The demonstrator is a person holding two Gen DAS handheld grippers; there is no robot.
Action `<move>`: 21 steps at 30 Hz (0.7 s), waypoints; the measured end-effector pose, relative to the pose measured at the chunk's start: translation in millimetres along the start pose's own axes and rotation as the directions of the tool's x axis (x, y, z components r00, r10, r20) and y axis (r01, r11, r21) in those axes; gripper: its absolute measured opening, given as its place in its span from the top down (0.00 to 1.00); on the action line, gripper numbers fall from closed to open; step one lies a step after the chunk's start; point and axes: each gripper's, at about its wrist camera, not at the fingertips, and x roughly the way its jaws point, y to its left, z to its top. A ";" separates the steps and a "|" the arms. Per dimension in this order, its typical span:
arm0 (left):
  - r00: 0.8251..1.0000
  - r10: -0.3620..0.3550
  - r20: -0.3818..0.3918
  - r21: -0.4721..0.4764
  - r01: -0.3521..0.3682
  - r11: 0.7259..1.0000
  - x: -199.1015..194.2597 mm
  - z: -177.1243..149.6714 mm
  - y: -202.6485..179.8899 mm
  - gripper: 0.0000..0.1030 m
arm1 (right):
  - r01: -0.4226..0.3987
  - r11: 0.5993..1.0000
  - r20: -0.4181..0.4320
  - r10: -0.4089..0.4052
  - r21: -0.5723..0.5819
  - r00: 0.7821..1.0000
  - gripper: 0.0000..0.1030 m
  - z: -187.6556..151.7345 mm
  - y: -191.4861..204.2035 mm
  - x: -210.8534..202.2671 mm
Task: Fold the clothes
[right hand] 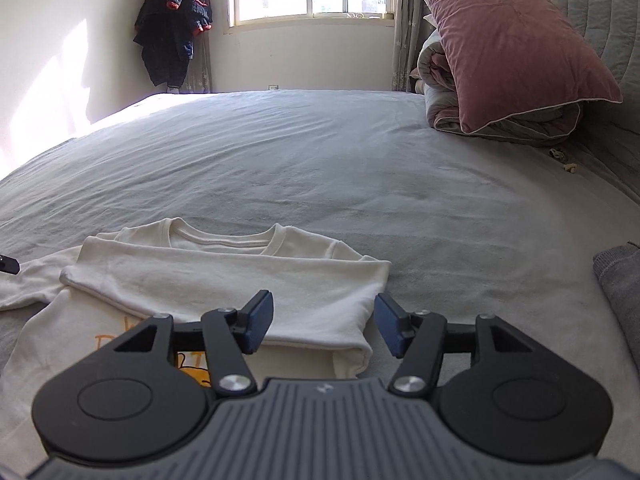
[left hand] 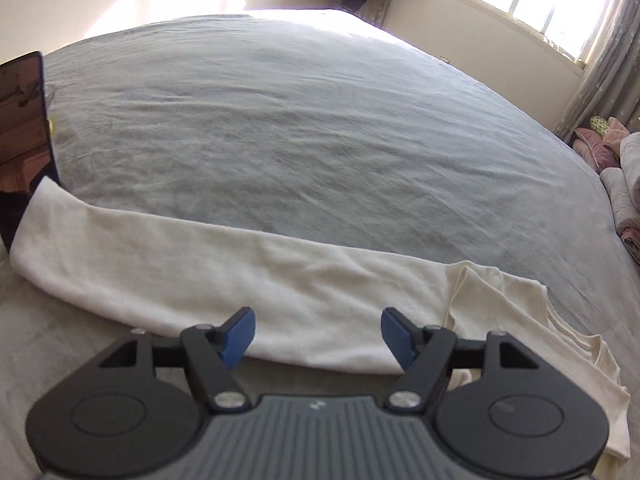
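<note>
While both jaws stand spread with nothing between them:
left gripper [left hand: 318, 334]: released, over the outstretched left sleeve [left hand: 160, 256].
right gripper [right hand: 324, 326]: released, over the folded-in right sleeve [right hand: 240, 280], which lies across the chest.
risk: a shallow pinch may take one layer only, dragging the body fabric and skewing the fold (thin knit, slides easily).
shirt [right hand: 52, 344]: cream long-sleeve, flat on the grey bed [right hand: 360, 168], collar away, orange print partly covered.
stage: half-folded, I judge.

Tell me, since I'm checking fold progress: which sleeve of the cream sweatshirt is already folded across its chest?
The sleeve beside the right gripper lies across the chest; the other sleeve stretches out flat on the bed.
</note>
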 end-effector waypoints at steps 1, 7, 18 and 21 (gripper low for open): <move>0.999 0.044 0.020 -0.052 -0.043 0.998 -4.4 -2.4 12.1 0.24 | -0.008 1.000 0.003 0.008 0.007 1.000 0.40 -1.8 1.5 -4.4; 0.964 0.263 0.030 -0.308 -0.242 0.920 -0.2 -14.8 75.2 0.24 | -0.059 0.997 0.014 0.058 0.044 0.998 0.39 -14.6 8.6 -20.9; 0.917 0.358 0.173 -0.446 -0.251 0.859 18.1 -16.6 108.8 0.76 | -0.115 0.992 0.018 0.114 0.058 0.993 0.39 -31.8 9.8 -22.6; 0.933 0.292 0.210 -0.484 -0.160 0.860 13.9 -11.1 112.8 0.95 | -0.114 0.992 0.013 0.113 0.055 0.993 0.39 -32.0 10.6 -18.6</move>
